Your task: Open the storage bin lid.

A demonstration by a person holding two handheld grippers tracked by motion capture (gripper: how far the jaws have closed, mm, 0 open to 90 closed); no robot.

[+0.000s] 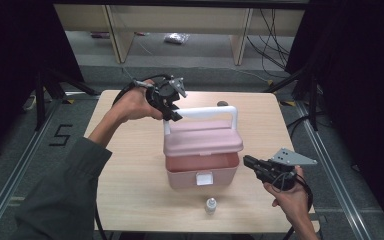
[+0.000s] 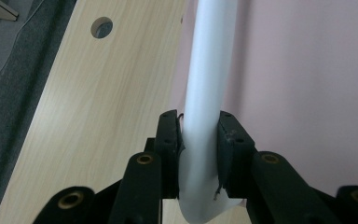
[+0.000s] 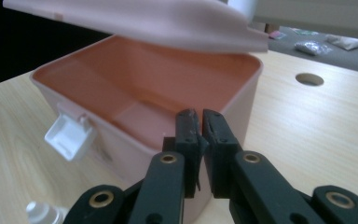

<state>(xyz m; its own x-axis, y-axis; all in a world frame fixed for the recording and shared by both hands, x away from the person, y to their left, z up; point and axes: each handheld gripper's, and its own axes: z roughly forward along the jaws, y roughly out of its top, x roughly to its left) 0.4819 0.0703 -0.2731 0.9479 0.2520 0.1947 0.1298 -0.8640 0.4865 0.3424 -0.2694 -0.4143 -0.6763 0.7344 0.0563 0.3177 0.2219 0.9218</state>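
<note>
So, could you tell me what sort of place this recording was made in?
Probably a lab or workshop set up for recording: a light wooden table hemmed by black curtains, loose cables on the grey floor, and a taped number 5 marking the station.

A pale wood-grain table (image 1: pixel 130 190) is carrying a smooth, matt pink plastic box (image 1: pixel 202 172), its white plastic handle (image 2: pixel 207 88) showing a soft sheen between matt black gripper jaws with brass-coloured rivets.
</note>
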